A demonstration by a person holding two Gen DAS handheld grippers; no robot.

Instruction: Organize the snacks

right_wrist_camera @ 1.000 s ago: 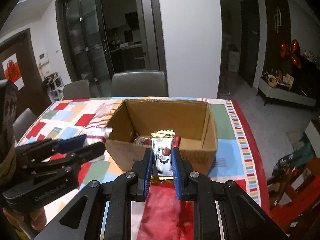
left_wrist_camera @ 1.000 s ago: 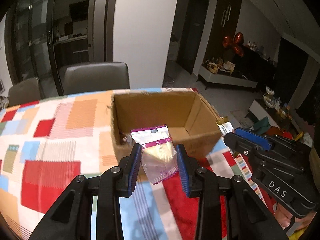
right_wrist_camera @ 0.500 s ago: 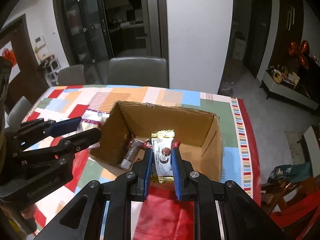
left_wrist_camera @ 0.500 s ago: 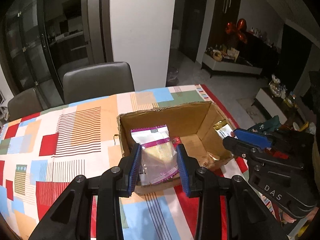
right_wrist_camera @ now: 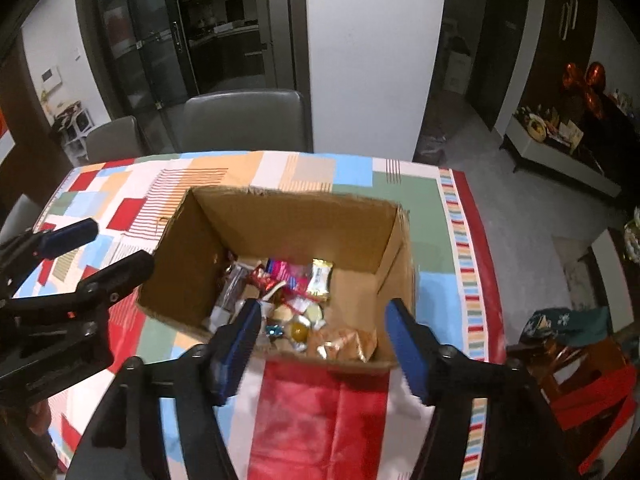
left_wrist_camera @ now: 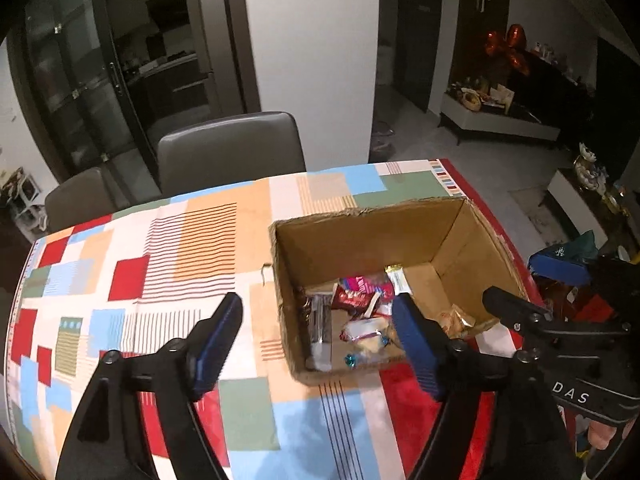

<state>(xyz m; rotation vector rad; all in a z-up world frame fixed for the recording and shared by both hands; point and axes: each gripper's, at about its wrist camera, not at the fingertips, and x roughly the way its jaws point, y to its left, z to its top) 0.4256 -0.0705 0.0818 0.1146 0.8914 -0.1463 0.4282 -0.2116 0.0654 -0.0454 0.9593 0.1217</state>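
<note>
Grey chairs stand behind the patchwork tablecloth.

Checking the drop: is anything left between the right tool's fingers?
No. In the right wrist view the right tool is opening with nothing between its fingers; behind the gap lie the snacks in the cardboard box.

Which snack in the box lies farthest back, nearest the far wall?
The white bar with gold ends, alone on bare cardboard at the back of the box; the other snacks crowd the near-left corner.
</note>
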